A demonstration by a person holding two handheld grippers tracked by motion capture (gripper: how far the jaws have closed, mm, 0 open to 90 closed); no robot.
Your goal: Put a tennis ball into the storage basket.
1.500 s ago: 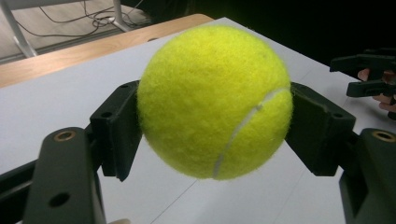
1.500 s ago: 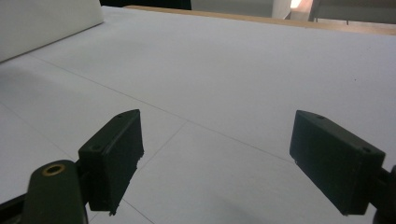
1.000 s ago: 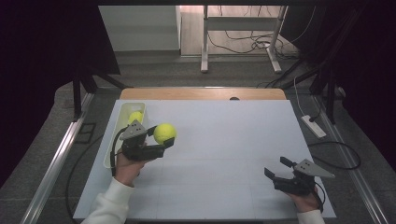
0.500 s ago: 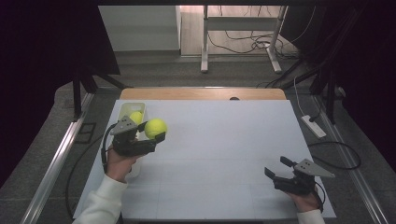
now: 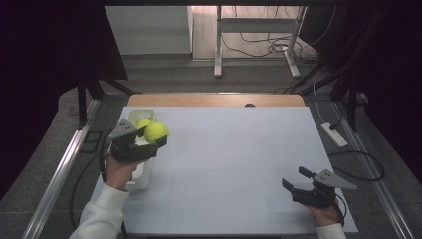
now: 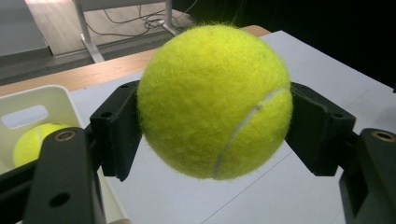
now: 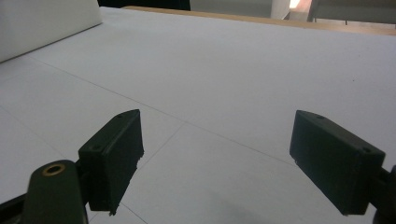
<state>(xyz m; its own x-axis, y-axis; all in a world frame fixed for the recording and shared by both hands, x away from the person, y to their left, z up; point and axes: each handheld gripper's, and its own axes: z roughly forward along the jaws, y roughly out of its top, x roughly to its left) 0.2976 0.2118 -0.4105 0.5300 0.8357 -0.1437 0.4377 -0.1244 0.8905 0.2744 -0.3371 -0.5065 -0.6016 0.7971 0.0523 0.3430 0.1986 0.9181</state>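
Yellow ball (image 6: 215, 100) clamped in L tongs (image 5: 149, 142) by bin (image 5: 142, 174) edge, R tongs (image 5: 298, 181) agape

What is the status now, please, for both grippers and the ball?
Left gripper shut on tennis ball, beside white bin. Right gripper open, empty. Second ball in bin. Path clear.

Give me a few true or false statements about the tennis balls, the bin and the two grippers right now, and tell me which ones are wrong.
1. The left gripper is clamped on a tennis ball. True.
2. The right gripper holds a second ball. False: its jaws stand open with nothing between them.
3. Another tennis ball lies in the white bin. True.
4. The held ball rests on the table. False: it is up in the air, near the bin.
5. The bin sits at the table's right edge. False: it is at the left edge.
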